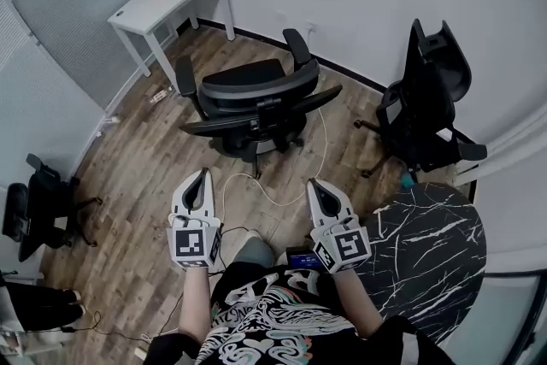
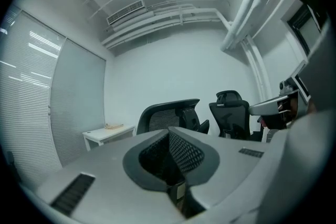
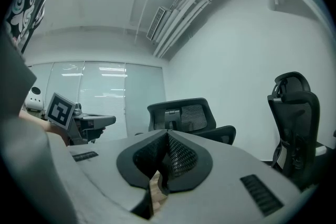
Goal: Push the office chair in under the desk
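A black mesh-back office chair [image 1: 252, 103] stands in the middle of the wooden floor with its back toward me. It also shows in the left gripper view [image 2: 168, 115] and the right gripper view [image 3: 181, 115]. The small white desk [image 1: 171, 4] stands against the far left wall, well apart from the chair, and shows again as the desk [image 2: 107, 134]. My left gripper [image 1: 203, 177] and right gripper [image 1: 314, 185] hang side by side a short way before the chair's back, touching nothing. Both are shut and empty.
A second black chair [image 1: 427, 111] stands at the right by the wall. A third chair [image 1: 34, 209] sits at the left edge. A round black marble table [image 1: 427, 256] is close at my right. A white cable [image 1: 282, 184] lies on the floor behind the chair.
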`<state>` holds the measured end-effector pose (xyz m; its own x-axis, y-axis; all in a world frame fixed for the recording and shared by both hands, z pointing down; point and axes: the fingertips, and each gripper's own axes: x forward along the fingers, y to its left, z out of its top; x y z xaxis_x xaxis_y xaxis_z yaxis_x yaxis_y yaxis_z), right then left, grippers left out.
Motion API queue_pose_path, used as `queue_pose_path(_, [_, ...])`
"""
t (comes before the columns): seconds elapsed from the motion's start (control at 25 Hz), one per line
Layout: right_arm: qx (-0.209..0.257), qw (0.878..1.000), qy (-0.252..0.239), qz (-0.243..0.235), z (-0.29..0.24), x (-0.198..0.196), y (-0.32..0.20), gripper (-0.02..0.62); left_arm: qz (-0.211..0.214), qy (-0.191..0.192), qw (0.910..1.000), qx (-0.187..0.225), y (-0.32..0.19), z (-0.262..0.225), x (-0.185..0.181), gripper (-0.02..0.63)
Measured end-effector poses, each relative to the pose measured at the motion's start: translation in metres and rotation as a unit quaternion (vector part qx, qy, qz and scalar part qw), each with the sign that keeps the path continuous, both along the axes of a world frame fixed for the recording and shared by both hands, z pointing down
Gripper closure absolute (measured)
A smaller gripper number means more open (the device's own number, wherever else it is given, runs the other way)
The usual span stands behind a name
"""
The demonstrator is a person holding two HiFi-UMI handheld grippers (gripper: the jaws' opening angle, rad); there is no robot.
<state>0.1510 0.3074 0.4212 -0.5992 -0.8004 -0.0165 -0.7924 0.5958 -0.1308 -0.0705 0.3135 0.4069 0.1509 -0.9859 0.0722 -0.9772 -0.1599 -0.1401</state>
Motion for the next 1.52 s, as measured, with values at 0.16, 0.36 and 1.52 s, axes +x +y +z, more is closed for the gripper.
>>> queue_pose_path(0.16, [0.007,1.000,0.007,-0.007,0.001,-0.006,-0.009,0.574,-0.001,-0.007,1.0000,0.007,-0.009,-0.003,-0.005,0.580])
queue_pose_path(0.36, [0.009,1.000,0.018,-0.005,0.002,-0.019,-0.041,0.574,0.005,-0.019,0.9997,0.011,-0.036,-0.002,-0.015,0.580])
queue_pose_path(1.52, [-0.011,0.998,0.056,0.033,0.022,-0.054,-0.123,0.575,0.064,-0.114,0.9908,-0.035,-0.123,0.052,-0.058,0.574])
